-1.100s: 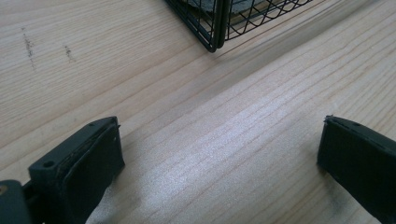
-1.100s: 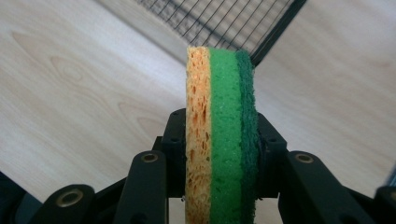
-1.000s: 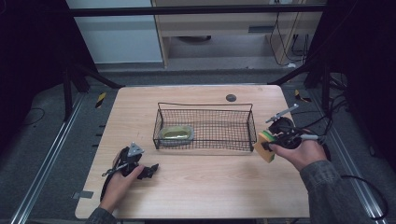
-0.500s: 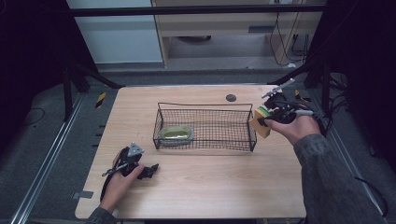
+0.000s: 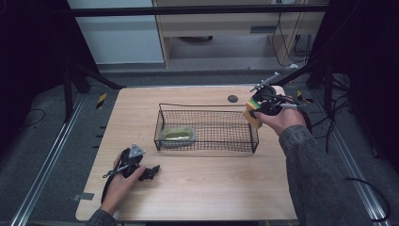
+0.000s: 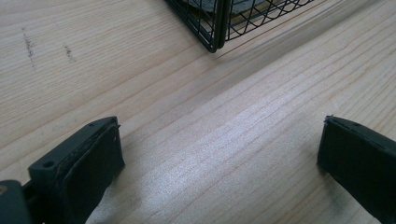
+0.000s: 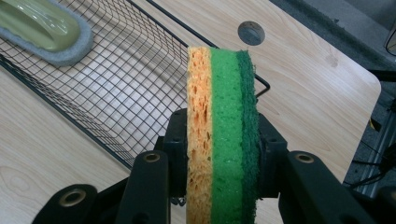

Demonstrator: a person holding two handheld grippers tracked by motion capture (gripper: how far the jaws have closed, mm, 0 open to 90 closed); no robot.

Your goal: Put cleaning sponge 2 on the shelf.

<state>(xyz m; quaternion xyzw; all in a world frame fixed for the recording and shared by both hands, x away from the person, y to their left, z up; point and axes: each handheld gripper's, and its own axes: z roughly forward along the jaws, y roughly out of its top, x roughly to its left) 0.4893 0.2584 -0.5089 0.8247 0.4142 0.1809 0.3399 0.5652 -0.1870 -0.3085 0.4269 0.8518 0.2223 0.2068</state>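
Sponge pinched edge-on, hanging by the wire basket's right end

Jaws of the right gripper (image 7: 219,154) squeeze a layered orange-and-green sponge (image 7: 222,116) held above the table, just beside the basket (image 5: 207,123) rim; a low swing could snag that rim, or the drop could miss and tumble outside. Farther left, a green scrubber (image 5: 176,135) lies inside, and the left gripper (image 6: 219,154) rests on the table (image 5: 207,188), jaws wide apart, empty.
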